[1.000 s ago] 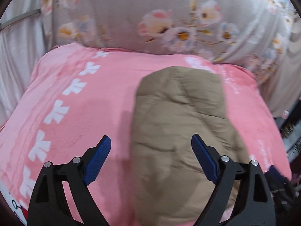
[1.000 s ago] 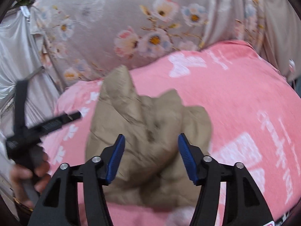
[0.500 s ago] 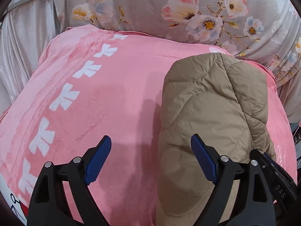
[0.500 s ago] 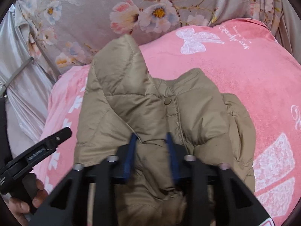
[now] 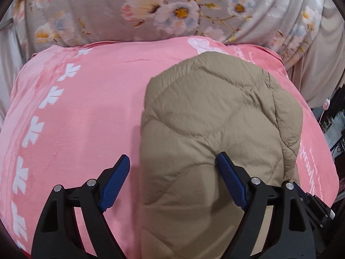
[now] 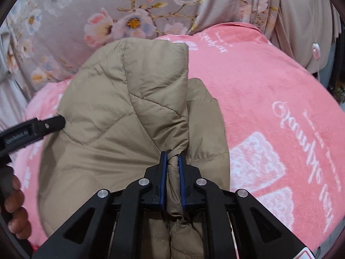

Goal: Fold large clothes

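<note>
A tan quilted jacket [image 5: 215,112] lies bunched on the pink blanket [image 5: 90,112]. My left gripper [image 5: 172,159] stands open over the jacket's near left edge. Its right finger [image 5: 228,174] dents the padding and its left finger [image 5: 116,179] hovers above the blanket. In the right wrist view the jacket [image 6: 112,116] has a thick flap folded over on top. My right gripper [image 6: 172,154] is closing, and its blue pads pinch a bunched fold of the jacket at the near edge. The left gripper's black finger [image 6: 36,127] touches the jacket's left side, held by a hand [image 6: 13,196].
A grey floral curtain [image 5: 172,13] hangs behind the bed. The pink blanket [image 6: 280,99] with white lettering spreads to the right of the jacket. Dark clutter [image 5: 336,129] stands past the bed's right edge, next to a beige drape [image 6: 301,21].
The right gripper's jaws went from wide apart to pinched on a fold of the jacket. Both grippers came down closer to the jacket. The left gripper stayed open.
</note>
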Available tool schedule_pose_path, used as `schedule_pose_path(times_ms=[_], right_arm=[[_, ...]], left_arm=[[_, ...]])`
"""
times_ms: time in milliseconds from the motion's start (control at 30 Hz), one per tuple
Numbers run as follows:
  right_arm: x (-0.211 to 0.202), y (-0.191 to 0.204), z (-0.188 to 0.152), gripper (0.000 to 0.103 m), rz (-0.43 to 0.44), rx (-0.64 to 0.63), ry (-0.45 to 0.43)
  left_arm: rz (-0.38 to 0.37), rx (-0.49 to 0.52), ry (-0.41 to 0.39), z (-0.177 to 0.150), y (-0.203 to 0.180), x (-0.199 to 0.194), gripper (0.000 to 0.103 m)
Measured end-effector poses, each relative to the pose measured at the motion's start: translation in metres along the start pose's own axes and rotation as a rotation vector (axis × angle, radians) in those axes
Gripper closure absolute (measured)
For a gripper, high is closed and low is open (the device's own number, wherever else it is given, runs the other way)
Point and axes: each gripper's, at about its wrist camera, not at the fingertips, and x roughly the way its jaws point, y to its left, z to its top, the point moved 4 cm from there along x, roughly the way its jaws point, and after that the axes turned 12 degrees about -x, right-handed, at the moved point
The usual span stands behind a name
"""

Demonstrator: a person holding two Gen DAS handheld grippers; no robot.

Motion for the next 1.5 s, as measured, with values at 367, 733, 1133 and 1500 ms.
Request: schedule_pose_path(times_ms=[367,733,1133,1500], right_arm=[[0.038,0.000,-0.011,0.092,-0.055,-0.052,0.022],[0.053,-0.008,-0.017,0.091,0.016,0.006,0.024],[0.055,-0.012,-0.019,0.091,0.034,0.022,0.016],[0.003,-0.029,0.012,0.088,0.045,0.013,-0.013]], left_arm=[[0.061,0.115,-0.011,-0.021,-0.041,0.038,0.009],[0.078,0.123,-0.028,-0.031,-0.042,0.059,0.005],[0.095,0.131,-0.062,-0.035,-0.042,0.066,0.005],[0.050,0.083,-0.054,-0.001,-0.026,0.030,0.007]])
